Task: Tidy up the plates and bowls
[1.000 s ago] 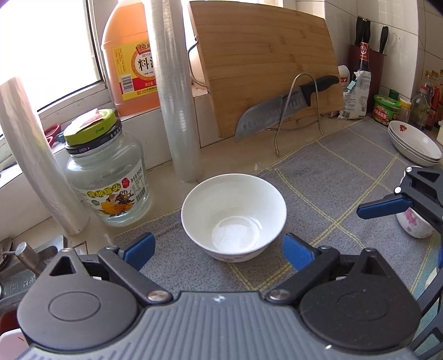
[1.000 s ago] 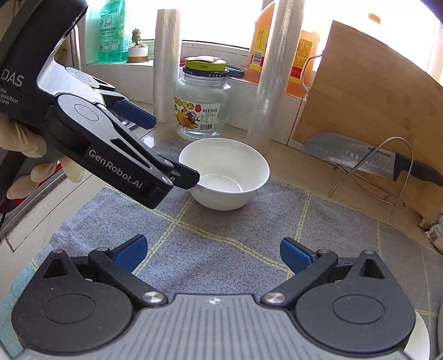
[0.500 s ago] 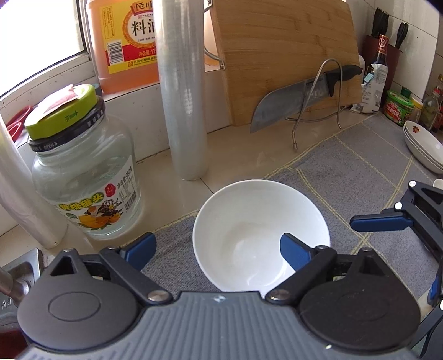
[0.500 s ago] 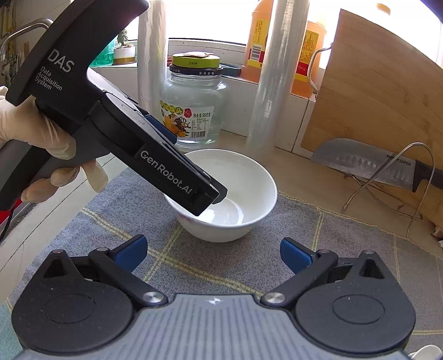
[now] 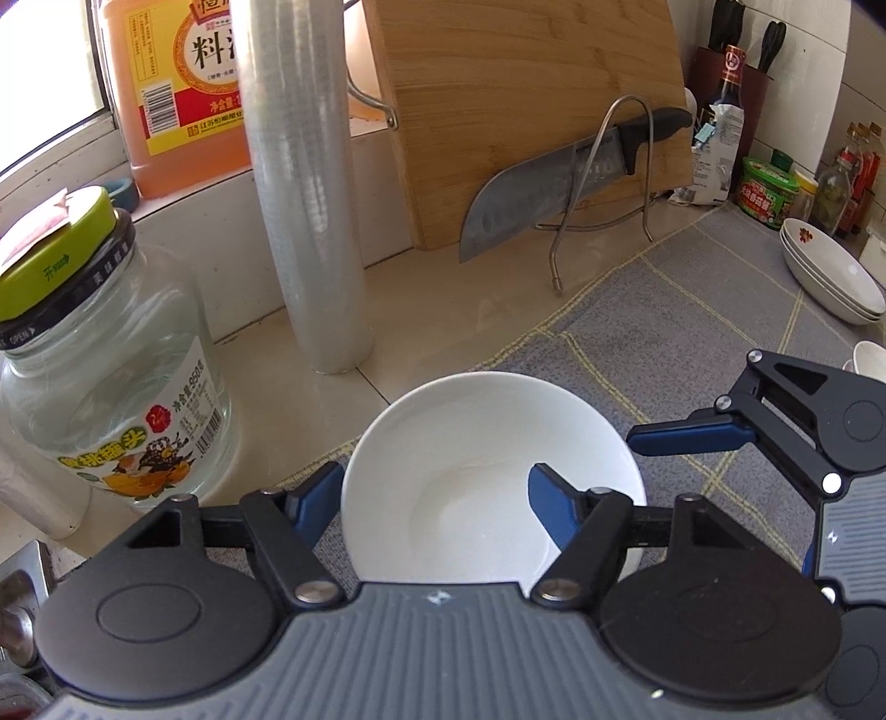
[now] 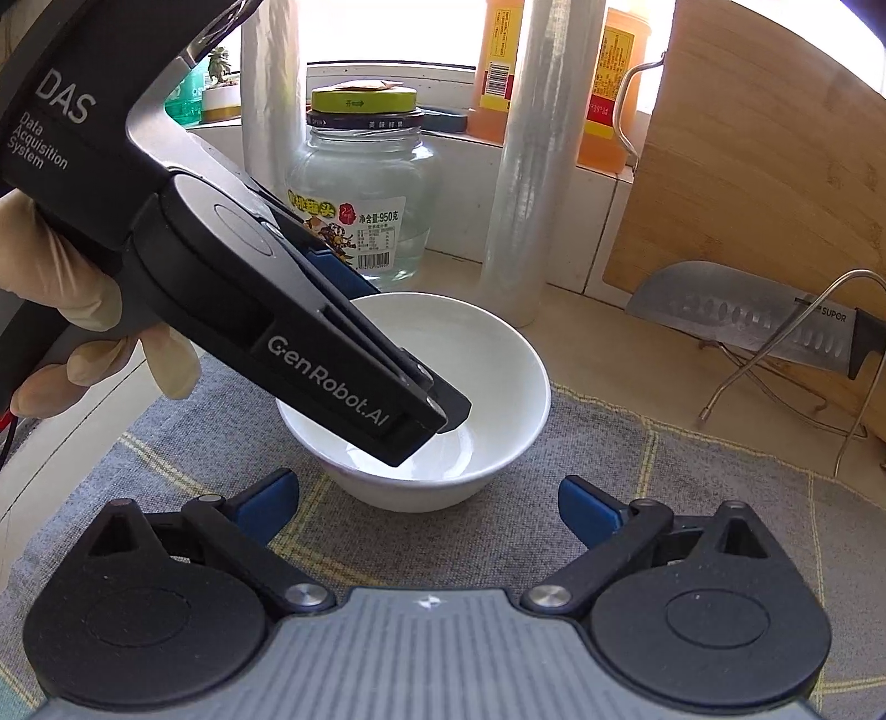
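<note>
You're straddling the white bowl (image 5: pixel 487 471) rim with the spread left gripper (image 5: pixel 434 495); pinch squarely, right gripper (image 6: pixel 426 501) idling open.

Bright daylight from overexposed window (image 6: pixel 387 33) behind; soft shadows, sharp centre, strong fisheye bending at edges

Both wrist views look down, close, sharing the white bowl (image 5: pixel 487 476) (image 6: pixel 476 354).

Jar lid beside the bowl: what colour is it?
Yellow-green, above a dark band on the jar lid; clearest in the left wrist view.
</note>
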`<state>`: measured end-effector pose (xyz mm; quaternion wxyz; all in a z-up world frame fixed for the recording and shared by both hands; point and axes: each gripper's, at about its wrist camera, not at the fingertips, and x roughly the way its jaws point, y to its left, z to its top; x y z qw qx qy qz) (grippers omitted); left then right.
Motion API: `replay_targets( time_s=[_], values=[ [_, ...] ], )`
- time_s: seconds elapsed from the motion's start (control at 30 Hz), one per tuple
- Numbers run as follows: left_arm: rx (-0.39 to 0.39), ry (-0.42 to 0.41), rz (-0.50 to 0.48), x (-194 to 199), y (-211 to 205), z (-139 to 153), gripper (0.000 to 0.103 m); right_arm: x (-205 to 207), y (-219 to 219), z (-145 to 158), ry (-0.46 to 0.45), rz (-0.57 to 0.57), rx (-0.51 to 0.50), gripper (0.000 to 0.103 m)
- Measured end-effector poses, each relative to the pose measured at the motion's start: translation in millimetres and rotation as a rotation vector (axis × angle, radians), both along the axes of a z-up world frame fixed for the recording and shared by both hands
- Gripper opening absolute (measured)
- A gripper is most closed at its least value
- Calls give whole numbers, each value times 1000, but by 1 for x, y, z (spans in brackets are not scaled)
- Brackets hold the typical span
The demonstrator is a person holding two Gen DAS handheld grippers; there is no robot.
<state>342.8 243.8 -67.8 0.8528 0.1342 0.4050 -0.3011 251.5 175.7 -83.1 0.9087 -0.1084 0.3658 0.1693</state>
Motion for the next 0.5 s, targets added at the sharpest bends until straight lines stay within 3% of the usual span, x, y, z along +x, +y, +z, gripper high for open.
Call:
replay_targets(
  time_s=[0.13, 0.5],
  values=[
    [-3, 12, -3, 4, 1, -1, 66, 0, 2, 1, -5, 17, -4, 95],
    [2, 22, -13, 5, 0, -1, 64, 2, 5, 5, -27, 35, -5, 90]
  ],
)
